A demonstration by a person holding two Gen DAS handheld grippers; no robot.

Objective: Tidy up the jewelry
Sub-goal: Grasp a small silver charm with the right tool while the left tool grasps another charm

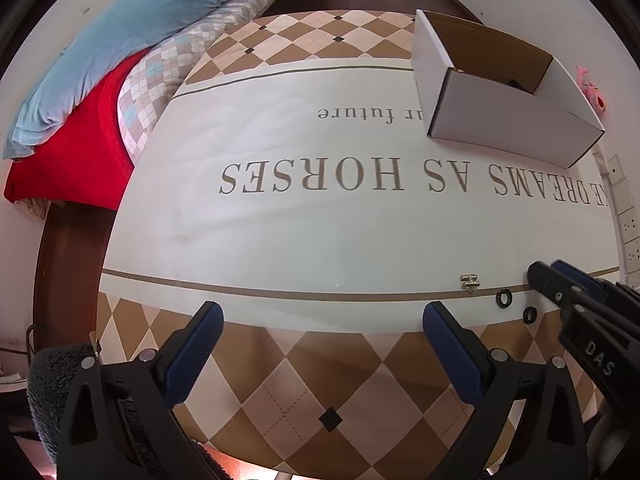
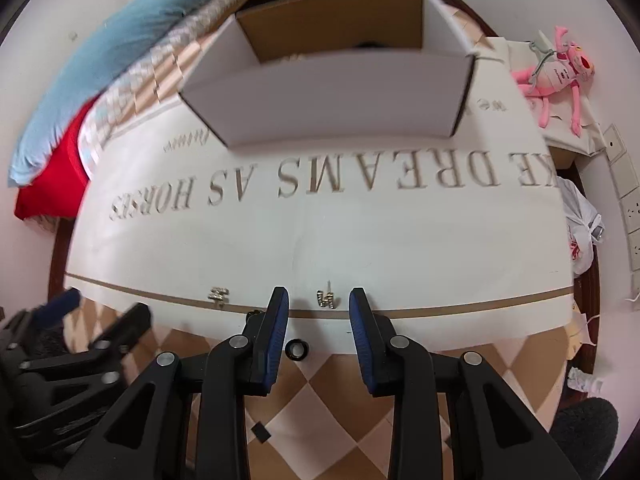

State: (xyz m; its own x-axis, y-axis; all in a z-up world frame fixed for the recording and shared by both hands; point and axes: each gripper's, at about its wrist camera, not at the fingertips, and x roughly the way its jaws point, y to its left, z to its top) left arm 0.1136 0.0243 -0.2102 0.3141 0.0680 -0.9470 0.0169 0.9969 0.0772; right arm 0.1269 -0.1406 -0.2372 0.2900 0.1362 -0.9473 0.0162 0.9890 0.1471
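Small jewelry lies on the printed tablecloth (image 1: 320, 232). In the left wrist view a gold earring (image 1: 470, 280) and two black rings (image 1: 504, 299) (image 1: 531, 314) lie to the right of my open, empty left gripper (image 1: 322, 320). In the right wrist view my right gripper (image 2: 319, 300) is open with a gold earring (image 2: 327, 299) between its fingertips. A second gold earring (image 2: 219, 295) lies to the left. A black ring (image 2: 296, 349) lies between the fingers nearer the camera. A white cardboard box (image 2: 332, 96) stands behind; it also shows in the left wrist view (image 1: 504, 108).
A bed with blue, red and checked bedding (image 1: 100, 92) runs along the table's left side. A pink plush toy (image 2: 560, 76) lies at the right. Wall sockets (image 2: 632, 208) and a plastic bag (image 2: 580, 236) are at the far right. The box holds small dark items.
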